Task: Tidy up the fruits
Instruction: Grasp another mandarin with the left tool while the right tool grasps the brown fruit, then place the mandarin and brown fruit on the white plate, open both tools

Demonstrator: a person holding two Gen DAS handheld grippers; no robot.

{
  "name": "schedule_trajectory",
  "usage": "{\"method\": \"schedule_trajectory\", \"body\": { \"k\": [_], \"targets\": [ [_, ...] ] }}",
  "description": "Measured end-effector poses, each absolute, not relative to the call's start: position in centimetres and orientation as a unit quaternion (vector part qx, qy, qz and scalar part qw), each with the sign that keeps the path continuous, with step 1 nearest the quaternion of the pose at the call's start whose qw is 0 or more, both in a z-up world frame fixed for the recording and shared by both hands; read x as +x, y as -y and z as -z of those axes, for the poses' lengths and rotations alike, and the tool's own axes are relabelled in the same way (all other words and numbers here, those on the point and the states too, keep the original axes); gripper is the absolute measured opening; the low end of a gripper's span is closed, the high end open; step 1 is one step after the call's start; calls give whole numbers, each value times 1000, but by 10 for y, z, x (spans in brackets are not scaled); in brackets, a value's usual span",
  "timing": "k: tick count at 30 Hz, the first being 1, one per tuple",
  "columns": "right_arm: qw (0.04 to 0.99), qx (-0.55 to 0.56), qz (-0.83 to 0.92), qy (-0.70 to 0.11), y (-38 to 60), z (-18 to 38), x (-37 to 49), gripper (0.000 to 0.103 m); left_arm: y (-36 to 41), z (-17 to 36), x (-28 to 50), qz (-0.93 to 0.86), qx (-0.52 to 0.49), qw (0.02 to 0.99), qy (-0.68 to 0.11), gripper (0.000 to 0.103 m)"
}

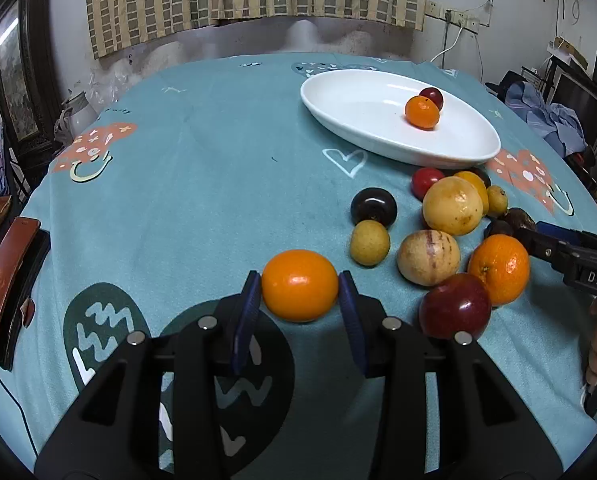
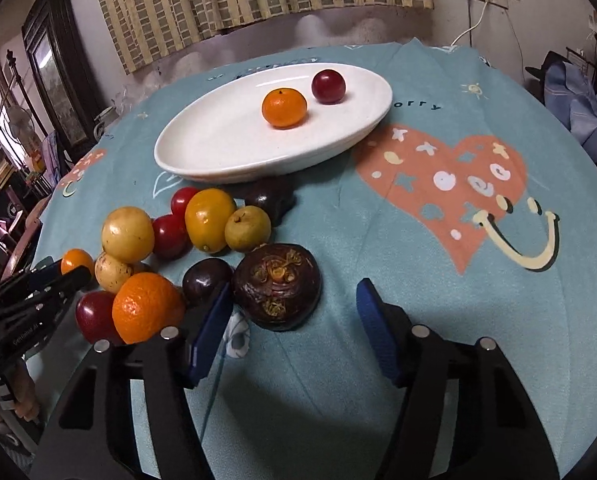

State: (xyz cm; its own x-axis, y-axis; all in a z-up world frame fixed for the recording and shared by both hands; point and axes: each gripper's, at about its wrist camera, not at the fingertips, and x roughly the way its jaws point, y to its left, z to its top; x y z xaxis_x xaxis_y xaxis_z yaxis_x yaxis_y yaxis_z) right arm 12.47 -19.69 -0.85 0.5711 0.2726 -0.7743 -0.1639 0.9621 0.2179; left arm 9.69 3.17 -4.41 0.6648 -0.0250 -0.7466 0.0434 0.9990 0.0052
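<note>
Fruits – two on white oval plate: one small orange, one dark red plum. Rest in loose pile on teal tablecloth just before plate. Plate's long axis runs diagonally across right wrist view, far end up-right. Left gripper clamped on round orange, pads pressing both sides, apart from pile. Right gripper apart – dark brown flattened fruit between fingers, left pad at its edge, right pad clear; ringed flat face tilted toward camera.
</note>
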Motion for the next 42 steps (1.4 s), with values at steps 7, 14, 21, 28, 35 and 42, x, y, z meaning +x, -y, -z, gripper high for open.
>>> {"method": "schedule_trajectory", "body": {
  "k": [7, 14, 21, 28, 35, 42],
  "targets": [
    [894, 44, -125, -428, 195, 0, 116, 43, -32, 43, 96, 22, 9, 912, -408, 40],
    [909, 46, -112, -400, 202, -15, 105, 43, -26, 27, 86, 33, 16, 927, -374, 36],
    [925, 67, -114, -356, 211, -74, 129, 43, 7, -39, 123, 42, 56, 946, -316, 36],
    [924, 81, -107, -357, 201, -72, 194, 44, 32, -37, 191, 68, 18, 943, -325, 38],
    [923, 90, -121, -355, 198, -55, 204, 44, 7, -3, 194, 82, 16, 926, -369, 44],
    [923, 86, -143, -346, 189, -66, 196, 44, -31, -1, 105, 59, 54, 932, -352, 66]
  ]
}}
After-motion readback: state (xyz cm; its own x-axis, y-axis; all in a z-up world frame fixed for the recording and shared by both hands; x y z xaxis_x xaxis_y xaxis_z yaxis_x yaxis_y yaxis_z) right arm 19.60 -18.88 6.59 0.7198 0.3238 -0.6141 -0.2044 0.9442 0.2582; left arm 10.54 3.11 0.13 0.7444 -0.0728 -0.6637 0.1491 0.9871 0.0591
